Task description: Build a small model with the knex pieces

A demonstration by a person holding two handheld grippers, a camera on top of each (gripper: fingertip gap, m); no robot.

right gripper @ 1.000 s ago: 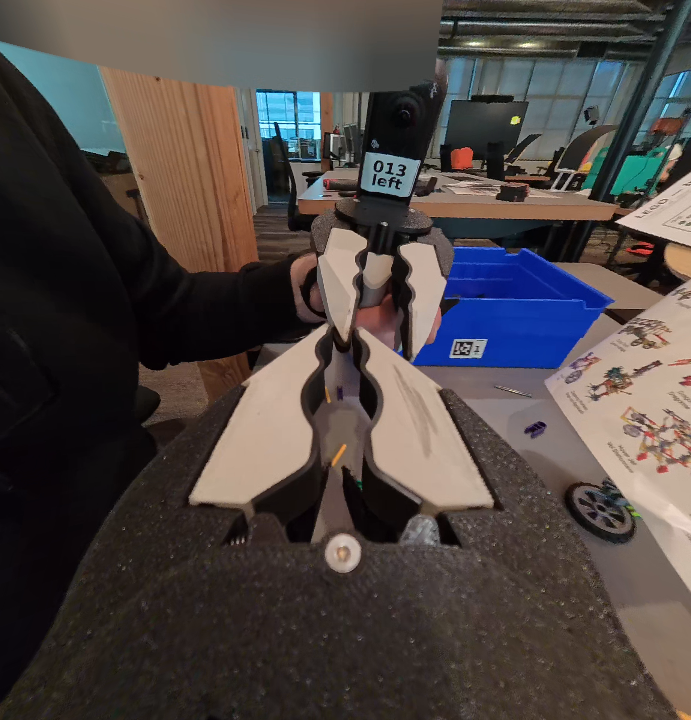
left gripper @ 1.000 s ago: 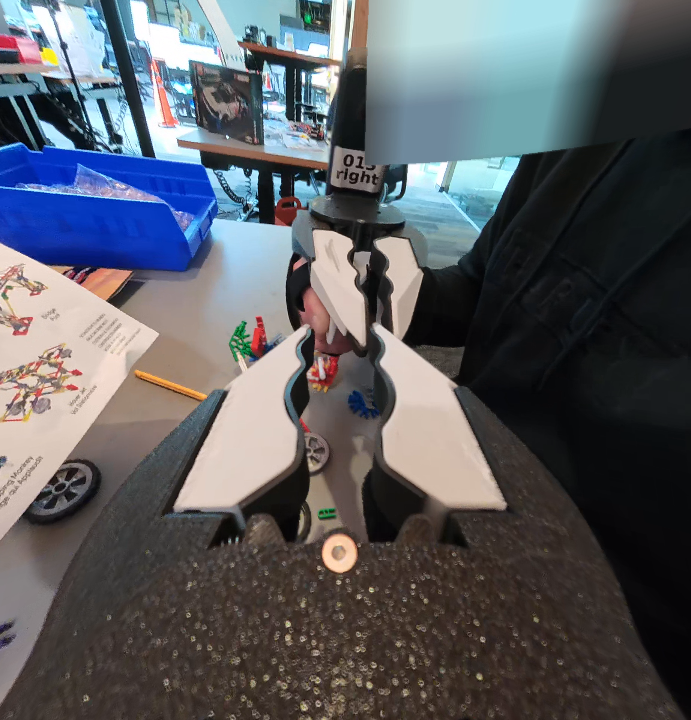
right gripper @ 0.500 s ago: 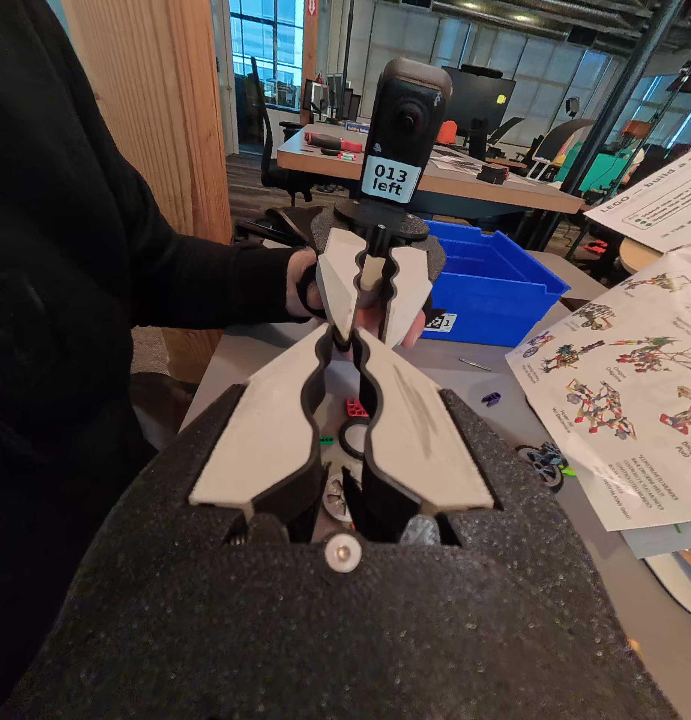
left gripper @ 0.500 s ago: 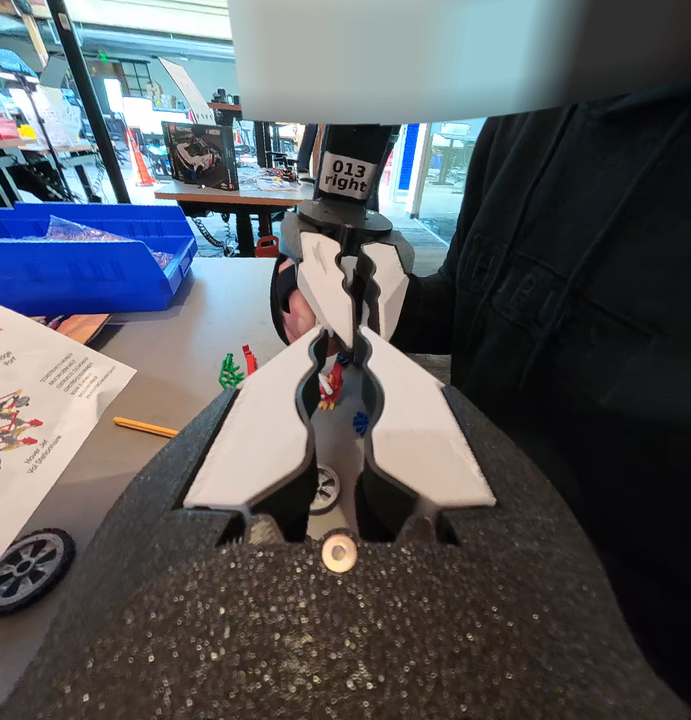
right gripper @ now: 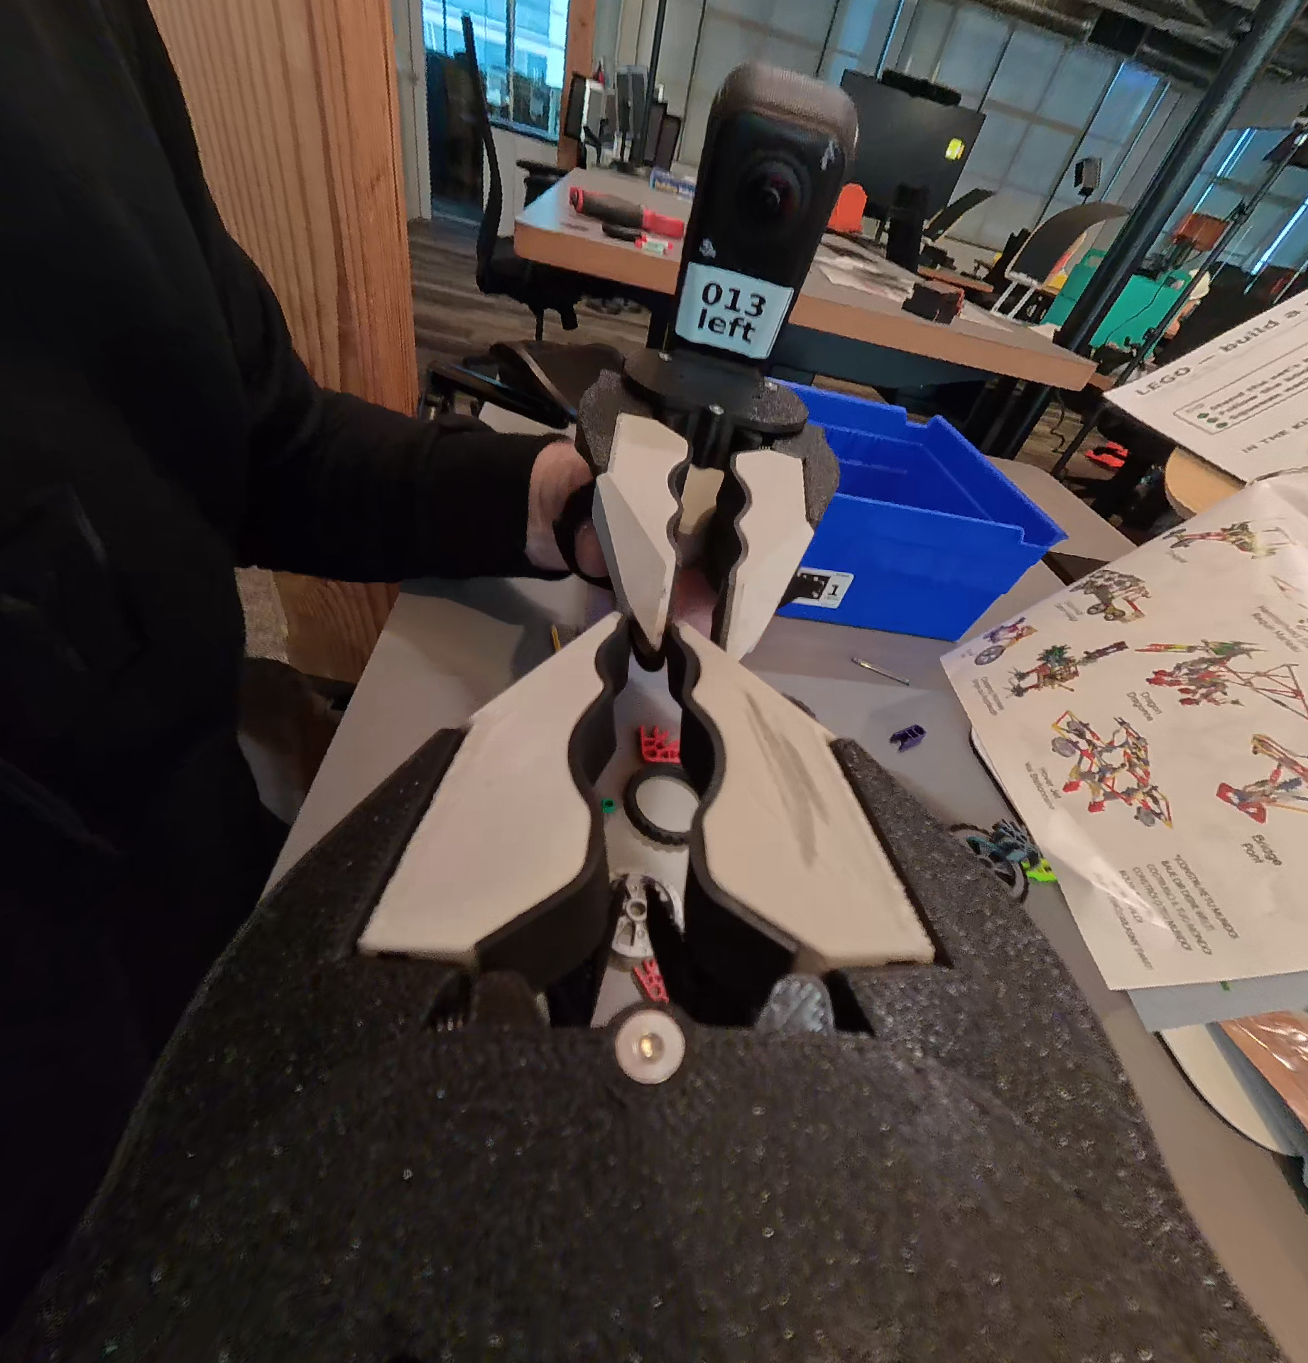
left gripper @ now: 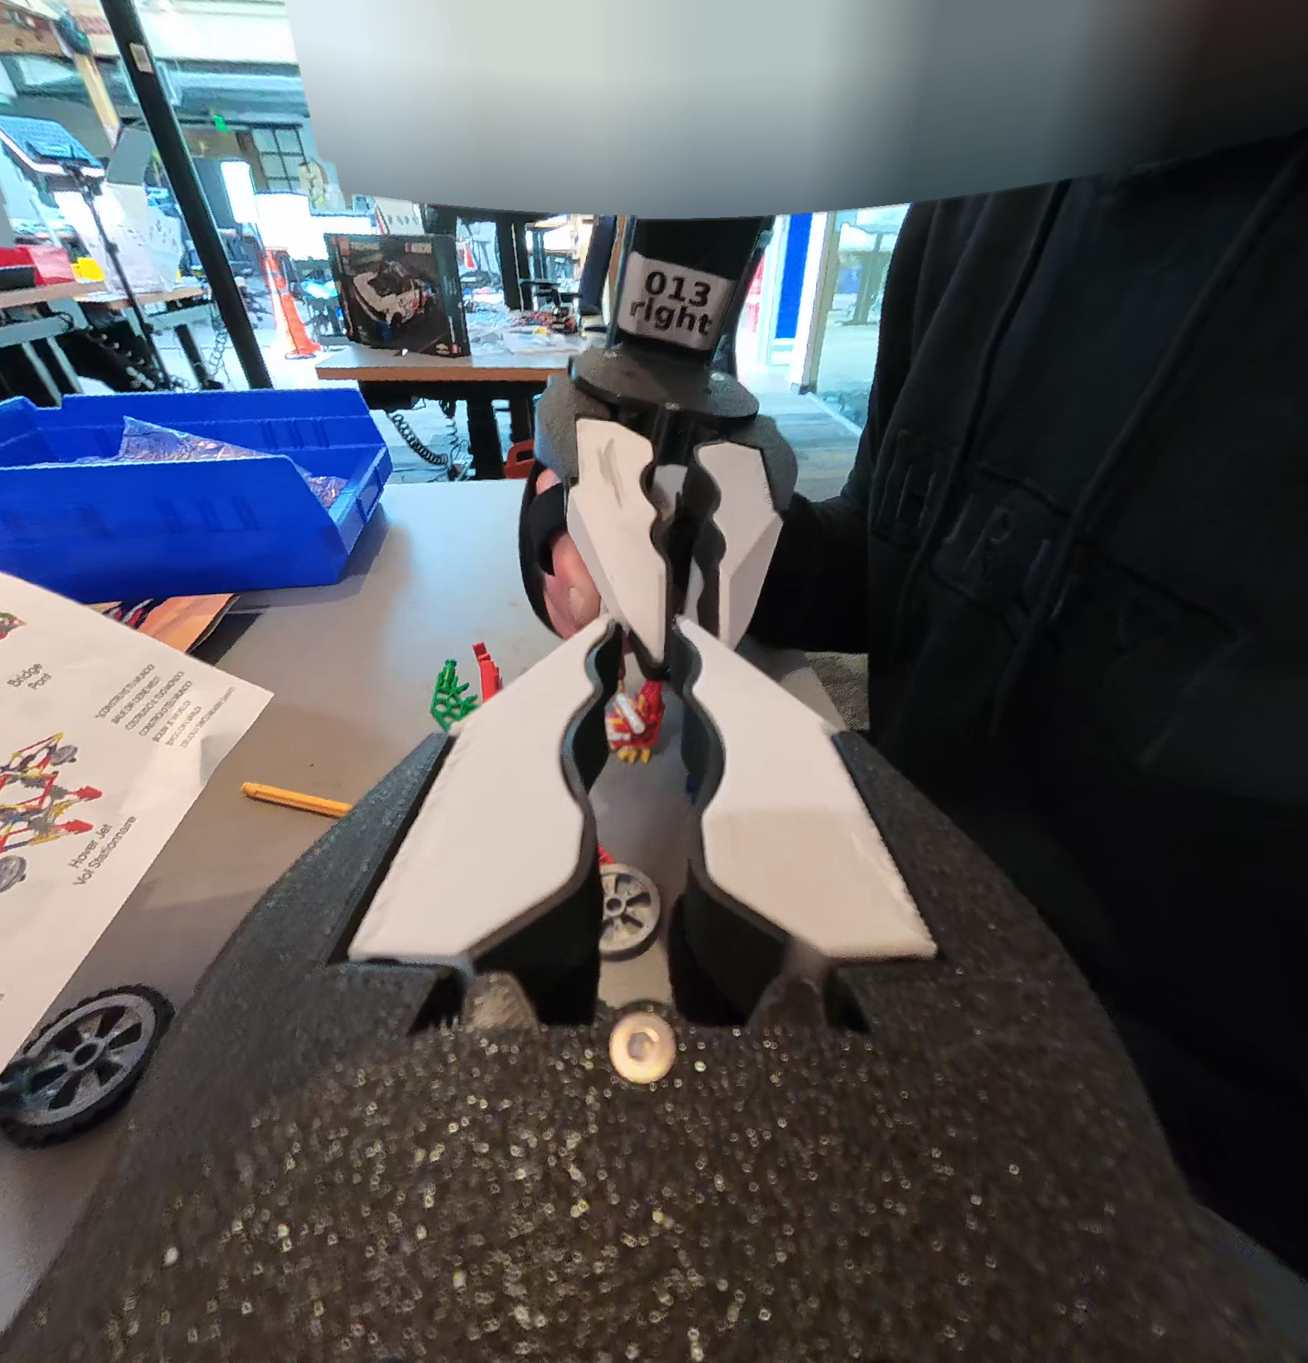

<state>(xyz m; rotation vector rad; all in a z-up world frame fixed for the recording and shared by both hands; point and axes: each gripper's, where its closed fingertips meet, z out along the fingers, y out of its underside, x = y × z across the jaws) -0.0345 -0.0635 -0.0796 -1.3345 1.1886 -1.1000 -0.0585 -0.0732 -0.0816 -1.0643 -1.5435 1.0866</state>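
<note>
Grey table lies under 2 grippers meeting tip to tip. The left gripper has its jaws narrowly apart, with 1 finger of the right gripper poking between them. The right's jaws stand the same way. I cannot tell whether either pinches anything. Just below the tips sits a red cluster, with a silver hub at 6 o'clock from it. An orange rod lies at 9 o'clock, a blue bin at 10, and a black tyre under the right gripper.
</note>
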